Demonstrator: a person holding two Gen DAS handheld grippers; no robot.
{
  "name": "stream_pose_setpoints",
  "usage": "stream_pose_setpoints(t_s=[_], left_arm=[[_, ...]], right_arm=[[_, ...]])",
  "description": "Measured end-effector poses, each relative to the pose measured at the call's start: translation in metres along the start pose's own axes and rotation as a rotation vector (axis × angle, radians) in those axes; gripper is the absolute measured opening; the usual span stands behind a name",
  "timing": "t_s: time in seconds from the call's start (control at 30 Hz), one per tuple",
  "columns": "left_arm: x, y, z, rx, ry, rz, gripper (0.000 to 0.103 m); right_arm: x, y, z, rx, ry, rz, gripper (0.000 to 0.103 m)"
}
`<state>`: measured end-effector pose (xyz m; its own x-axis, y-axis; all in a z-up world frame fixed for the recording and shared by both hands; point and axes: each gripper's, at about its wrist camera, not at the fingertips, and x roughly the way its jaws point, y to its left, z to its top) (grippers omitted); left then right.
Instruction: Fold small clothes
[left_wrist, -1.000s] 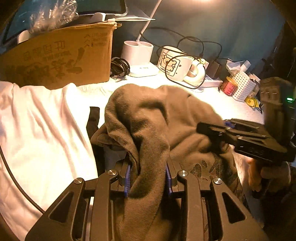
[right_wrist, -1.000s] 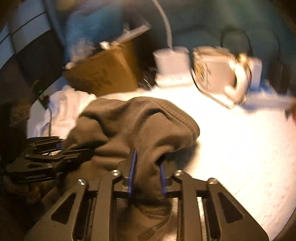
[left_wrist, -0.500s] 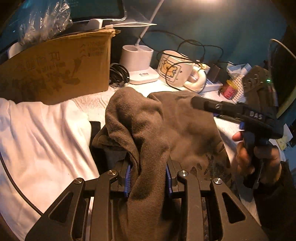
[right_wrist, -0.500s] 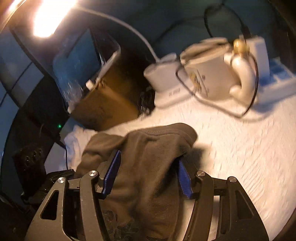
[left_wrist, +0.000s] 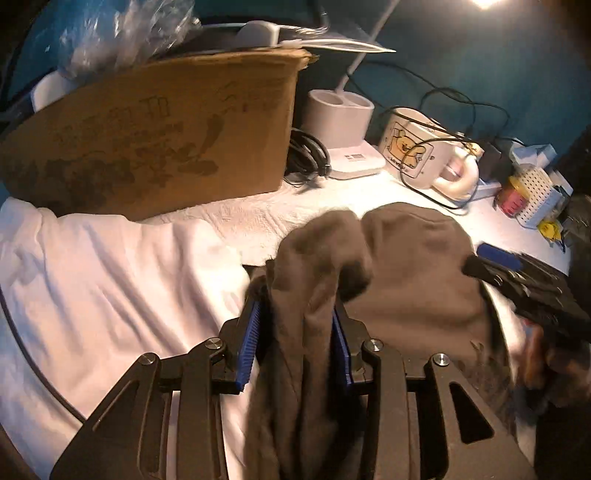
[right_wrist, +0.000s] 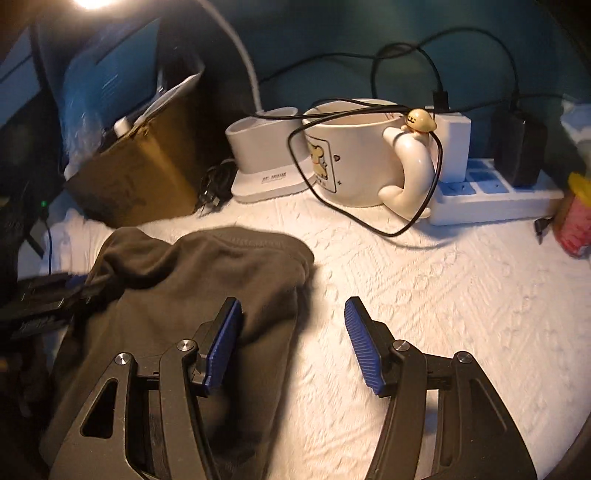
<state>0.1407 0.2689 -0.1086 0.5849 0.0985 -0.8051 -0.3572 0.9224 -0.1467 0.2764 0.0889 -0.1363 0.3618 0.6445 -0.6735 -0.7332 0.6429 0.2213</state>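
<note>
A dark brown garment lies bunched on the white textured table cover. My left gripper is shut on a fold of it, cloth filling the gap between the blue pads. My right gripper is open and empty, its left finger over the garment's right edge, its right finger over bare cover. The right gripper also shows in the left wrist view at the garment's right side. A white garment lies flat to the left.
A cardboard box stands at the back left. A white lamp base, a cartoon mug draped with a black cable, a power strip and a small perforated basket line the back.
My right gripper has let go of the brown garment, opened wide and shifted right. The garment's right part has dropped onto the table. My left gripper still holds its fold.
</note>
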Motion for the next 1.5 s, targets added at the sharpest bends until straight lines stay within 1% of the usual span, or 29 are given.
stream_pose_setpoints(t_s=[0.07, 0.13, 0.23, 0.37, 0.4, 0.47, 0.53, 0.57, 0.6, 0.63, 0.73, 0.8, 0.93, 1.03, 1.2, 1.33, 1.4, 1.43, 1.5], left_arm=[[-0.001, 0.001, 0.0, 0.007, -0.005, -0.003, 0.038], [-0.003, 0.001, -0.002, 0.01, -0.015, 0.01, 0.038], [-0.011, -0.003, -0.005, 0.025, -0.041, 0.059, 0.038], [-0.018, -0.008, -0.006, 0.035, -0.063, 0.114, 0.038], [-0.022, -0.009, -0.006, 0.028, -0.081, 0.136, 0.038], [-0.028, -0.008, -0.008, 0.002, -0.105, 0.156, 0.038], [-0.032, -0.008, -0.009, -0.011, -0.123, 0.189, 0.045], [-0.036, -0.008, -0.01, -0.013, -0.134, 0.218, 0.047], [-0.038, -0.006, -0.011, -0.02, -0.136, 0.231, 0.048], [-0.04, -0.005, -0.012, -0.029, -0.133, 0.231, 0.048], [-0.052, 0.003, -0.018, -0.087, -0.128, 0.195, 0.048], [-0.059, 0.0, -0.022, -0.086, -0.127, 0.194, 0.048], [-0.073, -0.014, -0.037, -0.075, -0.115, 0.14, 0.048], [-0.081, -0.029, -0.051, -0.052, -0.113, 0.117, 0.048], [-0.084, -0.041, -0.069, -0.034, -0.091, 0.094, 0.048], [-0.083, -0.042, -0.087, -0.049, -0.068, 0.077, 0.048], [-0.083, -0.042, -0.096, -0.05, -0.055, 0.077, 0.048], [-0.084, -0.042, -0.1, -0.051, -0.051, 0.076, 0.048], [-0.084, -0.041, -0.11, -0.057, -0.039, 0.072, 0.048]], right_arm=[[-0.003, 0.003, -0.008, -0.005, 0.012, -0.012, 0.062], [-0.007, 0.003, -0.014, 0.004, 0.025, -0.014, 0.062], [-0.011, 0.003, -0.023, 0.026, 0.049, -0.001, 0.062], [-0.023, 0.003, -0.031, 0.025, 0.044, -0.018, 0.062], [-0.027, 0.002, -0.033, 0.031, 0.043, -0.017, 0.062], [-0.034, -0.001, -0.036, 0.04, 0.039, -0.021, 0.062], [-0.042, -0.003, -0.039, 0.048, 0.031, -0.026, 0.062], [-0.047, -0.004, -0.04, 0.051, 0.026, -0.028, 0.062], [-0.052, -0.005, -0.042, 0.052, 0.021, -0.028, 0.062], [-0.056, -0.004, -0.043, 0.052, 0.017, -0.029, 0.062], [-0.067, -0.002, -0.048, 0.045, 0.008, -0.03, 0.062], [-0.073, -0.001, -0.052, 0.042, 0.004, -0.029, 0.062], [-0.082, 0.004, -0.064, 0.036, 0.007, -0.021, 0.062], [-0.088, 0.006, -0.075, 0.036, 0.011, -0.006, 0.062], [-0.097, 0.014, -0.094, 0.035, 0.026, 0.007, 0.061], [-0.105, 0.022, -0.116, 0.052, 0.037, 0.048, 0.061], [-0.106, 0.025, -0.129, 0.067, 0.059, 0.08, 0.059], [-0.106, 0.027, -0.134, 0.073, 0.069, 0.091, 0.056], [-0.111, 0.034, -0.144, 0.064, 0.062, 0.086, 0.053]])
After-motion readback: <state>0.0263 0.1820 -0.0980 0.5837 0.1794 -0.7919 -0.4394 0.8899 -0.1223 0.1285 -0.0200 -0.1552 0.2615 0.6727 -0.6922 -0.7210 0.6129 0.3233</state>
